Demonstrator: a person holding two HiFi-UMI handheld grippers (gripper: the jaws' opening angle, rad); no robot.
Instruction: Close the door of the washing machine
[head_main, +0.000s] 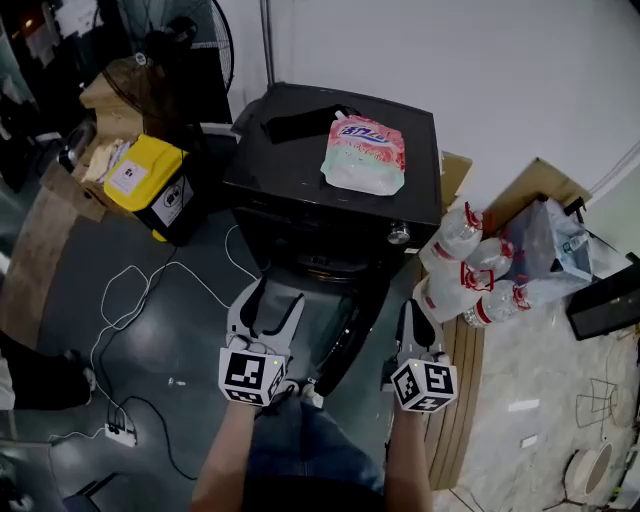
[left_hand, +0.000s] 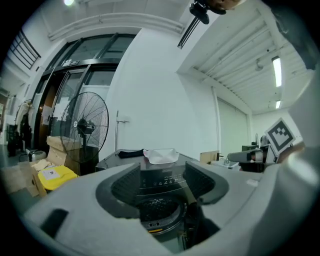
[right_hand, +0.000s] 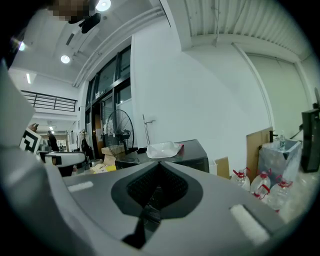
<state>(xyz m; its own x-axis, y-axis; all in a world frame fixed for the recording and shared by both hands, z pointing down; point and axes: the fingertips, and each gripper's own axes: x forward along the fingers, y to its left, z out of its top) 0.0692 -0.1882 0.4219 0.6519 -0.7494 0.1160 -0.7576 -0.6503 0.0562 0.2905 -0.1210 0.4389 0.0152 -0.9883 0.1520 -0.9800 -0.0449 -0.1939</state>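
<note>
Grey floor carries one black washer (head_main: 290, 170) by the wall, one pouch (head_main: 363, 152) on top and four bottles (head_main: 470, 272) beside it. Its door (head_main: 345, 335) hangs open. The left gripper (head_main: 272, 300), jaws apart and empty, and the right gripper (head_main: 413, 312), jaws together, hover near the door. Likely the approach; next, push the door shut.

Head view steeply down over washing machine (head_main: 290, 165); both gripper views low, near, facing it; all share its top.

One black washing machine (head_main: 272, 172), one refill pouch (head_main: 364, 152), one dark item (head_main: 300, 125), four red-capped water jugs (head_main: 455, 235), one yellow bin (head_main: 145, 180), one floor fan (head_main: 200, 45), one white power strip (head_main: 120, 433). Two grippers: left gripper (head_main: 275, 297), right gripper (head_main: 411, 310).
</note>
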